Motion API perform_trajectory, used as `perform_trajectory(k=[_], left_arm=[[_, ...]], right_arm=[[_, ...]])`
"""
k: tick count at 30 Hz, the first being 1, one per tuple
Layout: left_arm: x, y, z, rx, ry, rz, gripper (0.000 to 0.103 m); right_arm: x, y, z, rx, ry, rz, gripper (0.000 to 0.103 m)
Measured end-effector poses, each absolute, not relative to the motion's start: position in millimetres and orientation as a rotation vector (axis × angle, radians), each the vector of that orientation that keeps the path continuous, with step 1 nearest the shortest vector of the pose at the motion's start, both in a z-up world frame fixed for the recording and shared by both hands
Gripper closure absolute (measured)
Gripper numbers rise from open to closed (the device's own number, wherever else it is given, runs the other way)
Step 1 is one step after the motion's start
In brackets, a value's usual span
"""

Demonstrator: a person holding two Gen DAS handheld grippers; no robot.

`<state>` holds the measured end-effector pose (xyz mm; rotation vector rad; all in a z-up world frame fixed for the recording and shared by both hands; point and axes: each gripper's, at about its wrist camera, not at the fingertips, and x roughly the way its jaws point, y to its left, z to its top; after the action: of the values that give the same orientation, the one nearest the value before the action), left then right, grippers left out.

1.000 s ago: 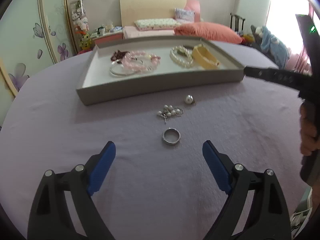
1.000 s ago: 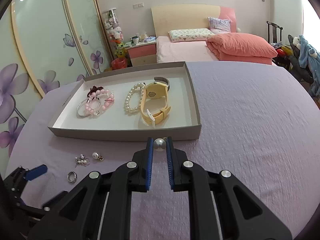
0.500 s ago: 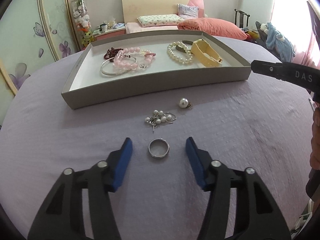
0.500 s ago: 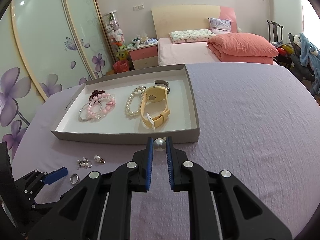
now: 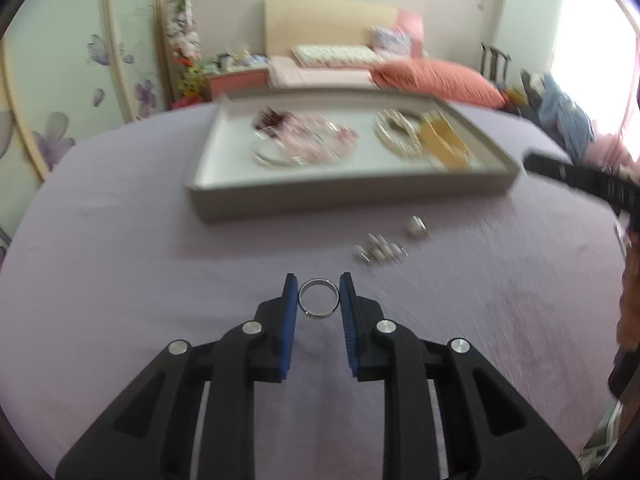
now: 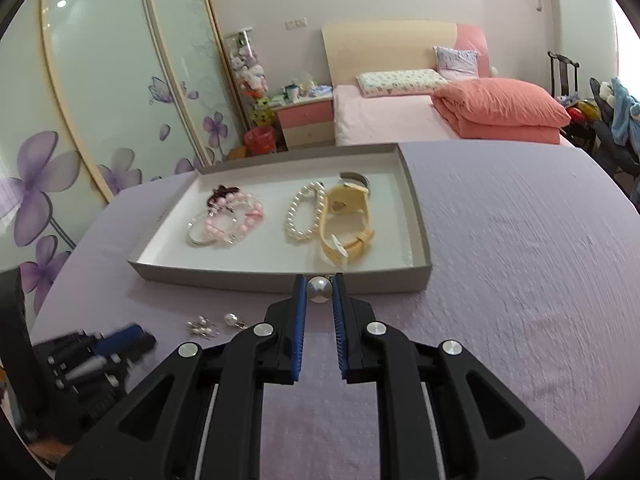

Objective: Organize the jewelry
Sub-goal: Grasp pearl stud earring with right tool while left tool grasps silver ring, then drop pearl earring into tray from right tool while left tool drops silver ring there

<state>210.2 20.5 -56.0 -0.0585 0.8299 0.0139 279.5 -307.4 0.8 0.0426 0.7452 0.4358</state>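
Most of the haul is home already: in the grey tray (image 6: 418, 216) lie a pink bead bracelet (image 6: 236, 216) over a silver bangle, a pearl bracelet (image 6: 304, 216) and a cream watch (image 6: 346, 220).

Left out on the lilac-covered counter (image 6: 520, 280) are a small pearl cluster (image 6: 202, 326) and a single pearl earring (image 6: 231, 319), just beside each other, short of the tray's near wall.

Now the left gripper (image 5: 319, 298): its blue fingers (image 5: 289, 300) are closing on a silver ring (image 5: 319, 298), a plain polished band, thin and slippery-looking, sitting flat between them. The pads look to be touching its sides, though the view is blurred.

The right gripper (image 6: 319, 289) is clamped nearly shut on a round pearl bead (image 6: 319, 289), glossy with a little metal fitting behind it, held at the fingertips just in front of the tray's near wall.

So by my reckoning, two pieces in hand, two waiting, and the rest sorted.
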Motion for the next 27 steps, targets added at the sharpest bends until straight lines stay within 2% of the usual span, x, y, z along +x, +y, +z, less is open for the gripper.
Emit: perform_trajectory(k=[10, 27], left_arm=[[207.7, 58.2, -0.4, -0.128, 0.655, 0.089, 0.081], [205.3, 61.5, 5.8, -0.126, 0.642, 0.095, 0.081]], right_arm=[[265.4, -281.1, 10.0, -0.005, 0.706, 0.496, 0.089], [260.2, -273.4, 13.6, -0.029, 0.697, 0.498, 0.089]])
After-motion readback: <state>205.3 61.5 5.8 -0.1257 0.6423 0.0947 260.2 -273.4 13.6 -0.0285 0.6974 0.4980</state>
